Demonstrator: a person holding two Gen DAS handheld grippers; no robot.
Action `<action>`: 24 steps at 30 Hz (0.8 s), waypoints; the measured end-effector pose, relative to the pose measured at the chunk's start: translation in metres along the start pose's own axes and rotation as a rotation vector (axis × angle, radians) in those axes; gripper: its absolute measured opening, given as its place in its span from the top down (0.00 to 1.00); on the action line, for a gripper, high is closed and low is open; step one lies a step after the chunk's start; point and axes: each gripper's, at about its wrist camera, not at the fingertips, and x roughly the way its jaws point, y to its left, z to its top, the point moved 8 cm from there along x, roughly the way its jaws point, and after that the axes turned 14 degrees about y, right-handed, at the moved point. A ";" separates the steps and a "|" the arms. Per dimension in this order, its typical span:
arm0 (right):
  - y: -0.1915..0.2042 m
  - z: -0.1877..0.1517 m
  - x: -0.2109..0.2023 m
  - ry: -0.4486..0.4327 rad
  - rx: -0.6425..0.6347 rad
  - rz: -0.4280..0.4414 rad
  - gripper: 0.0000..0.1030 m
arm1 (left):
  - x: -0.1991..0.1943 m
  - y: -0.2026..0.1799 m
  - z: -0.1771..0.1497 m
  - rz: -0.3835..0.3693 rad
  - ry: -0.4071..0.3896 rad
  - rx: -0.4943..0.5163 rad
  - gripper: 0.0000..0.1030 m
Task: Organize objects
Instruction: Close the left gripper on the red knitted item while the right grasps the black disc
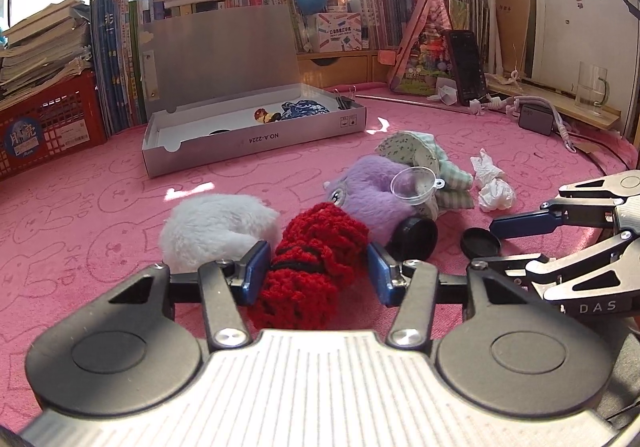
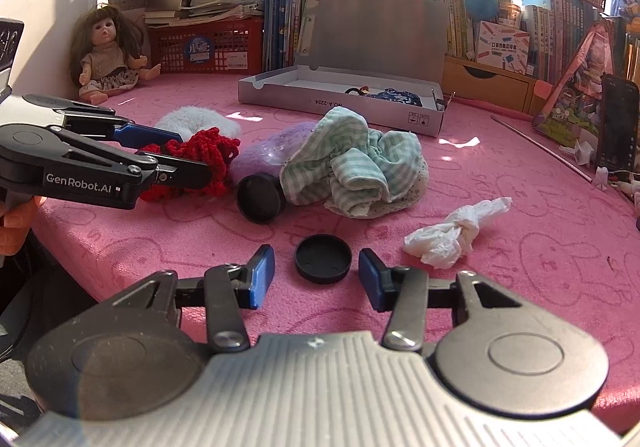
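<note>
A red knitted item (image 1: pixel 312 263) lies on the pink cloth between the open fingers of my left gripper (image 1: pixel 316 275); the pads stand beside it with small gaps. It also shows in the right wrist view (image 2: pixel 200 155), with the left gripper (image 2: pixel 176 155) around it. A flat black cap (image 2: pixel 323 258) lies between the open fingers of my right gripper (image 2: pixel 316 279), untouched. The right gripper (image 1: pixel 496 243) shows at the right of the left wrist view, beside the cap (image 1: pixel 480 241). An open grey box (image 1: pixel 256 127) stands behind.
A white fluffy item (image 1: pixel 216 231), a purple plush (image 1: pixel 372 187), a clear plastic cup (image 1: pixel 414 185), a black round lid (image 1: pixel 414 237), green striped cloth (image 2: pixel 352 171) and crumpled tissue (image 2: pixel 456 231) lie nearby. Books, baskets and plush toys line the back. A doll (image 2: pixel 106 51) sits far left.
</note>
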 end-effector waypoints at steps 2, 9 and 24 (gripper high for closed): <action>-0.001 0.000 0.000 -0.005 0.005 -0.007 0.49 | 0.006 0.002 0.001 0.007 0.005 -0.006 0.43; -0.007 0.000 0.001 -0.026 0.038 -0.035 0.49 | 0.016 0.002 0.001 0.012 0.011 -0.009 0.43; -0.002 0.001 -0.001 -0.035 0.032 -0.015 0.65 | 0.005 0.008 -0.002 0.024 0.013 -0.082 0.54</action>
